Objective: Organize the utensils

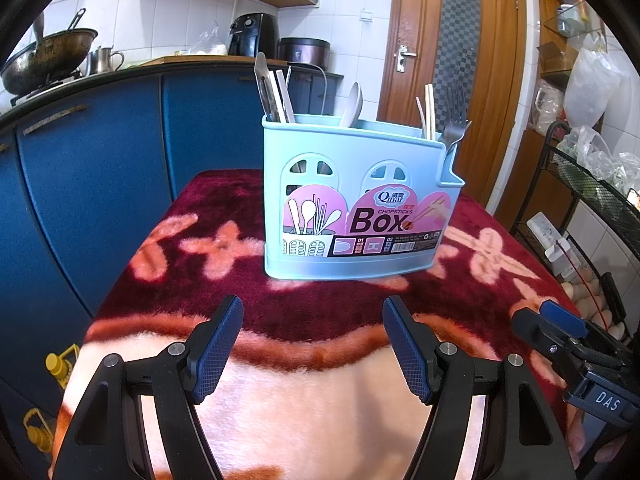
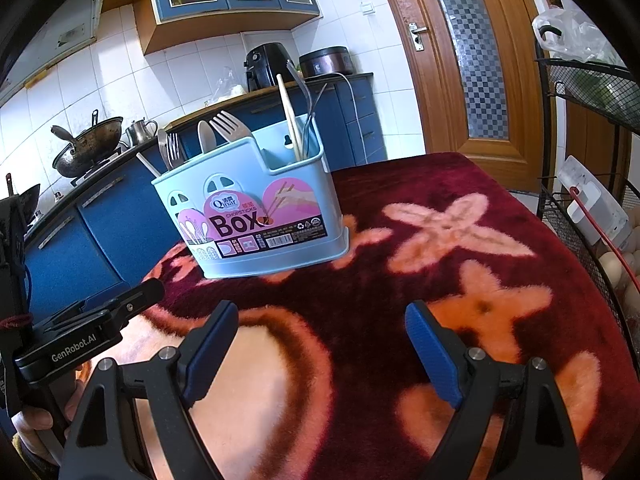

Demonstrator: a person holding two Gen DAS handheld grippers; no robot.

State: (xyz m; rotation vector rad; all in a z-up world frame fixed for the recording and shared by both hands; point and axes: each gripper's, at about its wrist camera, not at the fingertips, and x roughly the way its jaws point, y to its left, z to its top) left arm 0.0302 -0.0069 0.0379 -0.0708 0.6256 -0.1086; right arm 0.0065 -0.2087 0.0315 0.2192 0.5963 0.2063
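A light blue utensil box (image 1: 352,200) with a pink "Box" label stands upright on the red and pink blanket (image 1: 280,392). It holds tongs (image 1: 264,88), a spoon (image 1: 353,104), chopsticks (image 1: 429,110) and a fork (image 1: 454,130). My left gripper (image 1: 313,346) is open and empty, above the blanket in front of the box. My right gripper (image 2: 320,352) is open and empty, also short of the box (image 2: 256,208). Each gripper shows at the edge of the other's view, the right one (image 1: 560,332) and the left one (image 2: 100,320).
Blue kitchen cabinets (image 1: 100,184) with a wok (image 1: 44,56), kettle and air fryer (image 1: 252,34) stand behind the table. A black wire rack (image 2: 592,184) with bags and eggs stands at the right. A wooden door (image 1: 452,60) is at the back.
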